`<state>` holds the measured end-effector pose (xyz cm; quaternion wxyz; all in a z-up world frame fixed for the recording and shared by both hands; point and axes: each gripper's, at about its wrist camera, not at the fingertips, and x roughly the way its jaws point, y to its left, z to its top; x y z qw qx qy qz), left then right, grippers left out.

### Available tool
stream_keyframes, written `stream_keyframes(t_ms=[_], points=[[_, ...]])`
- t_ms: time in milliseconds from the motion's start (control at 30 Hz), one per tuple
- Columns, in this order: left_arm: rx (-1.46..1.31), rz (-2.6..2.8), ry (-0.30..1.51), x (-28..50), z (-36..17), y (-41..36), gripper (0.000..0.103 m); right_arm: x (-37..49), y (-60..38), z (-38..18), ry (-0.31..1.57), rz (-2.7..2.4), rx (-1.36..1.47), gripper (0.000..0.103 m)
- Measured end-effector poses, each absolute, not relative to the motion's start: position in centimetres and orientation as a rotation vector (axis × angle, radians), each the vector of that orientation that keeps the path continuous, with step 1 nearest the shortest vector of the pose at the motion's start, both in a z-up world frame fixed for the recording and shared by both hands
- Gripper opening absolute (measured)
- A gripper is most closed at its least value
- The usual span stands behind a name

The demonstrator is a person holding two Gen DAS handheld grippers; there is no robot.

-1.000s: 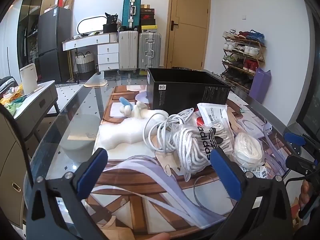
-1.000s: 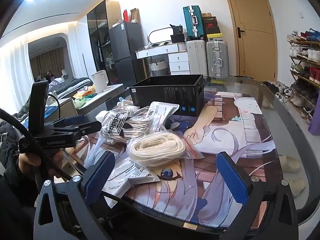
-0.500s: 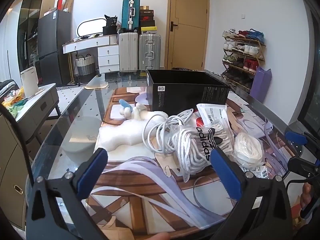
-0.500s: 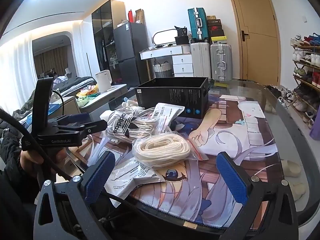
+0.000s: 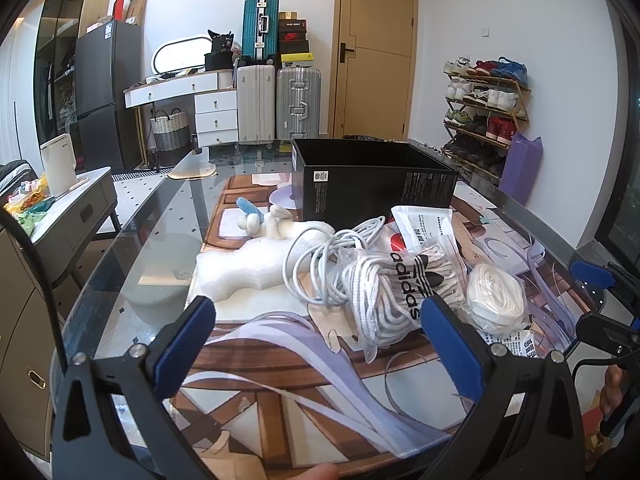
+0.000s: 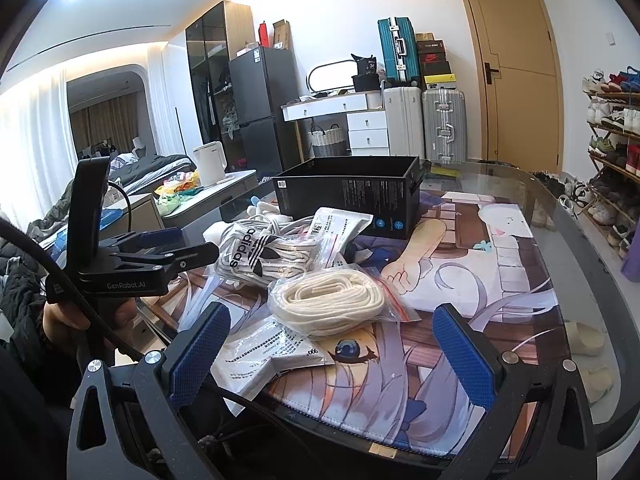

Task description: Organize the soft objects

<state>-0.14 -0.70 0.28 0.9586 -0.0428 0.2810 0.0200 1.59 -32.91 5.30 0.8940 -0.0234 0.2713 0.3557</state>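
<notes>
Both tools spread wide and empty: left gripper (image 5: 316,340) low in the left wrist view, right gripper (image 6: 332,352) low in the right wrist view, neither touching anything.

Soft things heaped mid-frame on the printed mat (image 5: 280,392): adidas lace bag (image 5: 404,292) at centre, white cable coil (image 5: 320,264) just left of it and overlapping, cream cord bag (image 6: 332,304) at centre of the right wrist view, flat paper packets (image 6: 264,356) partly beneath it, white plush (image 5: 248,268) left of the coil. Black open box (image 5: 372,184) upright behind the heap, upper centre, probably the destination.

Risks, as judgement only: slick bag film slipping from the pads on a shallow pinch; cable loops snagging on the lace bag and dragging it along; a packet carried up with the cord bag lying over it; grippers crossing paths, since the left one already juts in at mid-left of the right wrist view.

Hard to tell: box contents, hidden by its walls; a red item behind the lace bag, mostly covered; small print on the packets unreadable; a blue-tipped piece near the plush, unclear whether part of it.
</notes>
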Motion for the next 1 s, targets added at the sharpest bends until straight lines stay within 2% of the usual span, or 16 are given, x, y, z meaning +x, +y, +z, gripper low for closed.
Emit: stream_keyframes(t_ms=[1000], points=[[-0.077, 0.012, 0.562, -1.0, 0.1, -1.7, 0.103, 1.4, -32.9, 5.3, 0.521, 0.73, -0.027, 0.103]])
